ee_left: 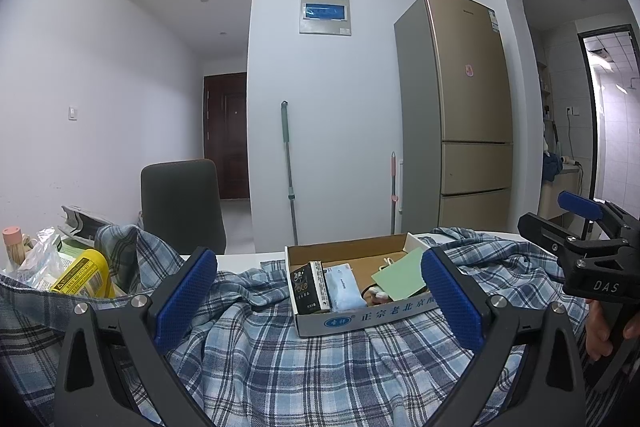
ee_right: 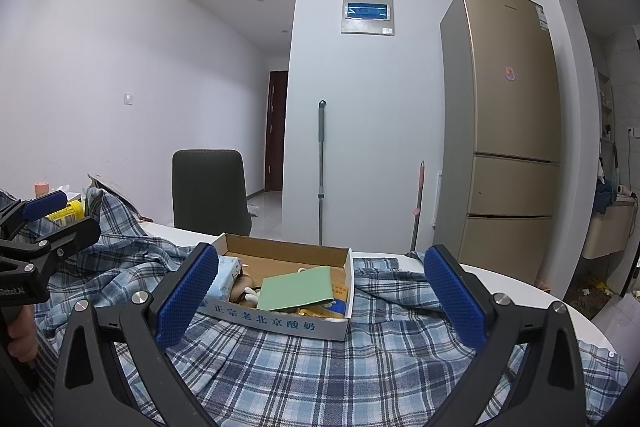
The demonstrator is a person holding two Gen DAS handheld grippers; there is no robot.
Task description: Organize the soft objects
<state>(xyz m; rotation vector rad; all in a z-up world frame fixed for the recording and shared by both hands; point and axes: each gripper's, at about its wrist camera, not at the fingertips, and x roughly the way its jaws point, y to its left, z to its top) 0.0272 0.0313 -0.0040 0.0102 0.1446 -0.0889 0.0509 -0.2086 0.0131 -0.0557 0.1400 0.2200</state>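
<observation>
A blue plaid shirt [ee_left: 280, 359] lies spread and rumpled over the white table; it also shows in the right wrist view [ee_right: 320, 367]. My left gripper [ee_left: 318, 291] is open and empty just above the cloth, its blue pads [ee_left: 186, 295] wide apart. My right gripper [ee_right: 320, 291] is open and empty too, hovering over the shirt to the right of the left one. Each gripper shows in the other's view: the right gripper [ee_left: 576, 227] at the right edge, the left gripper [ee_right: 52, 219] at the left edge.
A shallow cardboard box [ee_left: 360, 319] sits on the shirt ahead, holding a black packet [ee_left: 306, 287], a tissue pack [ee_left: 344, 287] and a green card [ee_right: 296, 287]. A yellow container [ee_left: 82, 275] and bags crowd the left. A dark chair [ee_right: 208, 187] stands behind the table.
</observation>
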